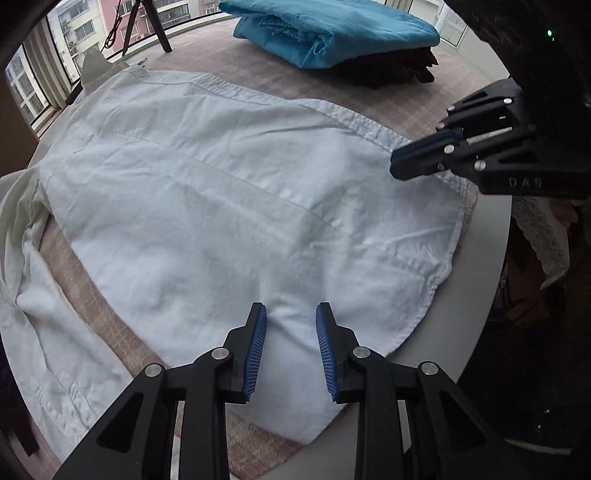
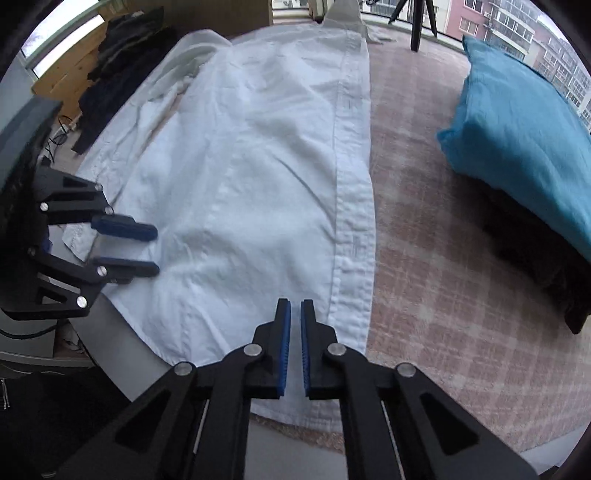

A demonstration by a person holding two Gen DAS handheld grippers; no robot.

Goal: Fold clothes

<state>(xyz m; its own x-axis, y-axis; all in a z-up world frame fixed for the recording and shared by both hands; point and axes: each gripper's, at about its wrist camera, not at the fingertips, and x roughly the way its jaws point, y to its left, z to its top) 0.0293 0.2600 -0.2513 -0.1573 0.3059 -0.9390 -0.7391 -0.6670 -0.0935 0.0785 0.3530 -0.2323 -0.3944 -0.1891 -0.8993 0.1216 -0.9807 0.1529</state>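
Lying flat on table [image 1: 491,258]: white shirt [image 1: 221,192]; left tool [image 1: 291,314] open.

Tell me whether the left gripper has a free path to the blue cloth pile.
Probably not directly. The left gripper, jaws open, sits at the near hem of the white shirt; the blue cloth pile lies on the far side of the table, beyond the whole shirt. Nothing upright blocks the way.

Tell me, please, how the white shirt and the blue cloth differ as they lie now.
The white shirt lies spread flat in one layer; the blue cloth is folded into a thick bundle. The shirt sits between both grippers; the blue cloth rests apart, atop dark clothes. Both lie on the same checked table cover.
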